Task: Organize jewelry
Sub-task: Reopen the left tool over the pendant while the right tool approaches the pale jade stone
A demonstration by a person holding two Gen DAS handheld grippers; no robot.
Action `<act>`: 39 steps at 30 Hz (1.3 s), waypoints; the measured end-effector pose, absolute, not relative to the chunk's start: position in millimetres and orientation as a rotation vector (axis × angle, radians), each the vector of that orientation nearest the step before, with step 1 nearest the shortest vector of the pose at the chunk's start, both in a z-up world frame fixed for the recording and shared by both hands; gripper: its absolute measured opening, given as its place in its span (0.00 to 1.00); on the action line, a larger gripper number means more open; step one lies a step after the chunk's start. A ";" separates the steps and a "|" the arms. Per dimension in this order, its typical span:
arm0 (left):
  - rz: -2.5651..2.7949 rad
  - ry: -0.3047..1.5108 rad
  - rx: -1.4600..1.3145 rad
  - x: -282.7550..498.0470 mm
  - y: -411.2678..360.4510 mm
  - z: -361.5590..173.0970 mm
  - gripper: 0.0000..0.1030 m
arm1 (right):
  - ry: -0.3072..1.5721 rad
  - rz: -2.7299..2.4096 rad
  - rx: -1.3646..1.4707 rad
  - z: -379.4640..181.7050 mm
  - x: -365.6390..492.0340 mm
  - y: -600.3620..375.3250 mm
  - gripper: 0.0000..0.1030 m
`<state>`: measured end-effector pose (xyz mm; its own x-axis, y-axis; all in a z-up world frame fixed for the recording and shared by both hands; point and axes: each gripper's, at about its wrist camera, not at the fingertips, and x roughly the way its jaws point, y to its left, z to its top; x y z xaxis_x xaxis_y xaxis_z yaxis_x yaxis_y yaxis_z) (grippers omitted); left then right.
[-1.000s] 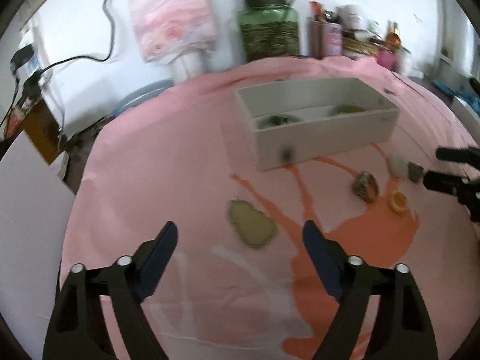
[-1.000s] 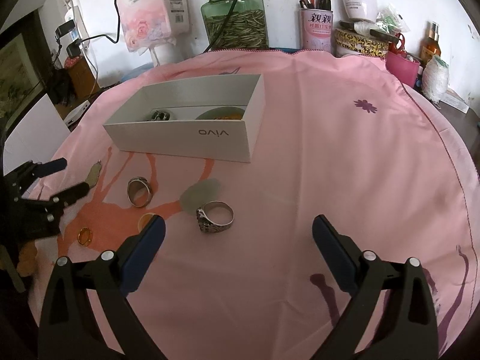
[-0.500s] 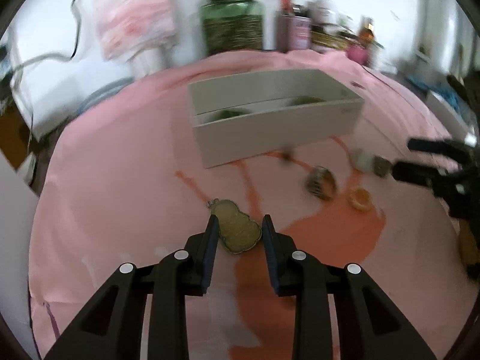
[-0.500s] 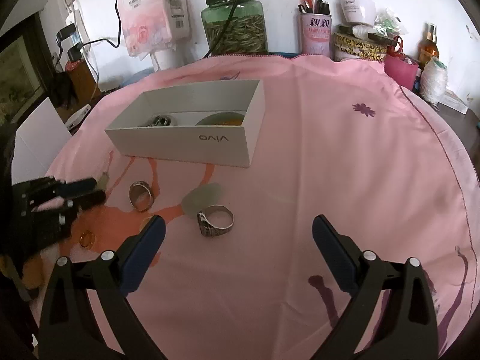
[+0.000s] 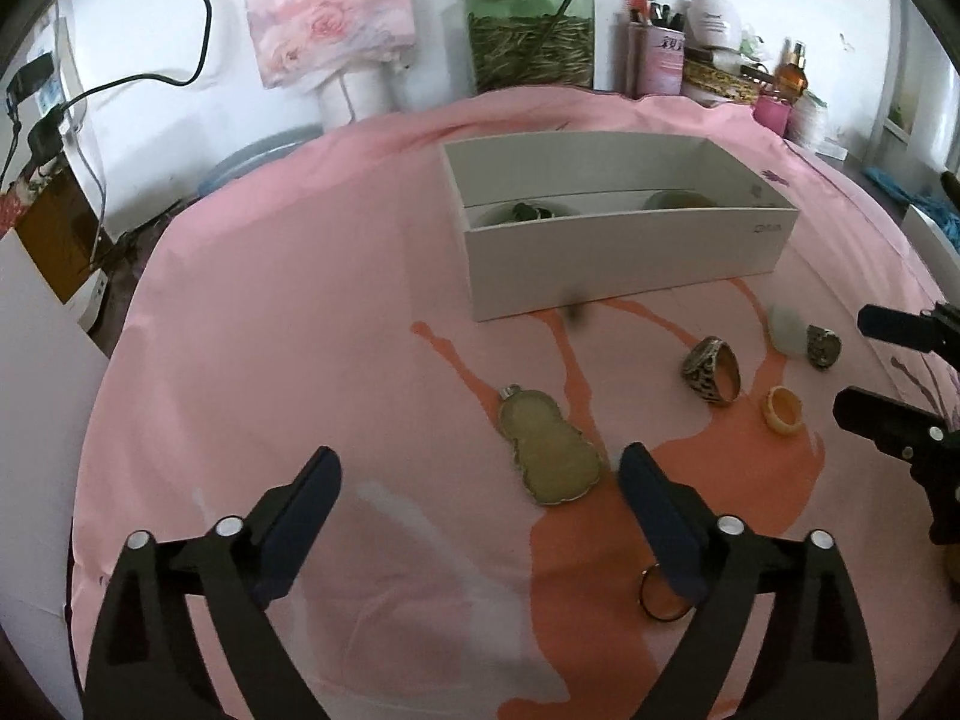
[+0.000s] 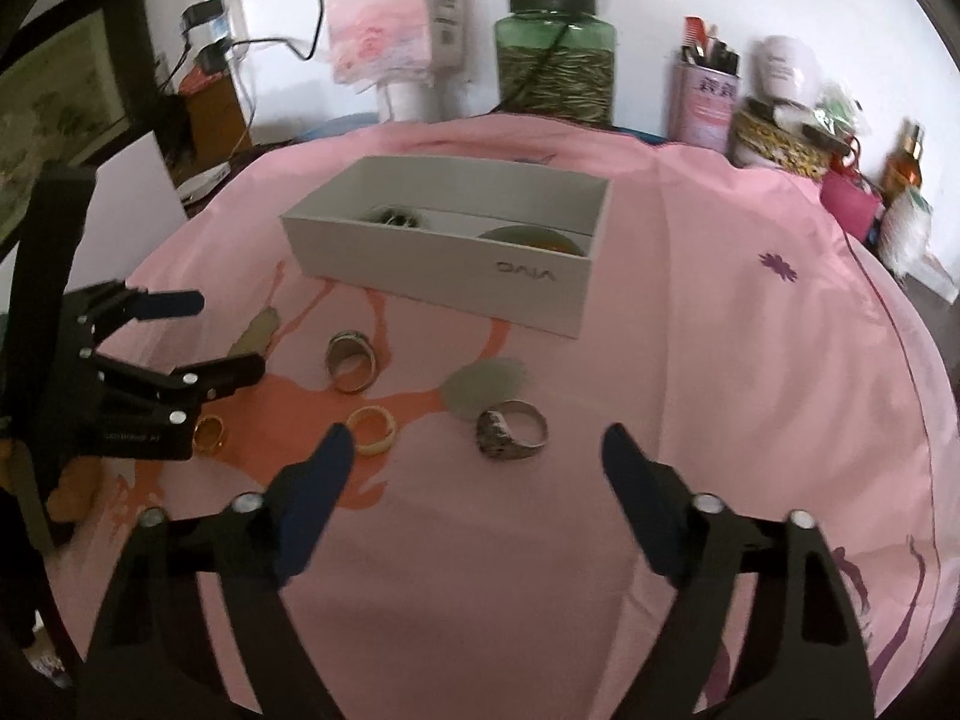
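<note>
Left gripper [image 5: 474, 468] jaws are opening, spread wide, nothing pinched; the gourd-shaped pendant [image 5: 549, 450] lies flat on the pink cloth [image 5: 270, 330] between the tips, nearer the right-hand finger. Right gripper [image 6: 474, 450] jaws are closing but have nothing gripped; the silver signet ring [image 6: 512, 432] sits on the cloth just ahead of the gap, touching the pale green stone [image 6: 486, 387]. Loose pieces near them: wide patterned ring [image 6: 351, 360], amber ring [image 6: 372, 431], and a gold band [image 6: 209, 433] close under the left gripper's finger. White box [image 5: 624, 264] stands farther back, a few items already inside, contents too hidden to name. Likely step: left takes the pendant, right takes the signet ring, both go to the box. For the pendant: it's thin and flat, so centre the gap on it first, get the tips down onto the cloth and pinch across the narrow waist, not the broad belly. Risk is the pads skating over the metal rim or bunching fabric. For the signet ring: come in over the band, close across its sides, and keep clear of the stone so it isn't dragged along. Lift straight up before heading to the box.
</note>
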<state>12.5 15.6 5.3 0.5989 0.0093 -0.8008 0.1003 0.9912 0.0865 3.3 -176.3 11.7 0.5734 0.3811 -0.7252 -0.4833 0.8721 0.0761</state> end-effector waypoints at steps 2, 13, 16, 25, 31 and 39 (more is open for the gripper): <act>-0.048 0.926 0.134 12.1 14.8 5.2 0.92 | 0.816 0.509 -0.140 10.8 2.6 -175.8 0.66; -0.033 0.923 0.143 12.5 12.7 5.3 0.95 | 0.850 0.578 -0.108 7.7 13.5 -172.9 0.56; -0.035 0.926 0.136 12.8 13.9 5.1 0.95 | 0.881 0.649 -0.150 6.4 6.6 -167.8 0.52; -0.039 0.931 0.125 13.1 16.0 4.7 0.95 | 0.866 0.609 -0.103 13.0 5.2 -183.9 0.52; -0.035 0.925 0.139 12.1 14.9 4.9 0.95 | 0.849 0.572 -0.130 11.3 6.2 -183.1 0.52; -0.030 0.905 0.189 8.3 7.8 6.0 0.95 | 0.857 0.557 -0.132 8.3 8.4 -183.4 0.52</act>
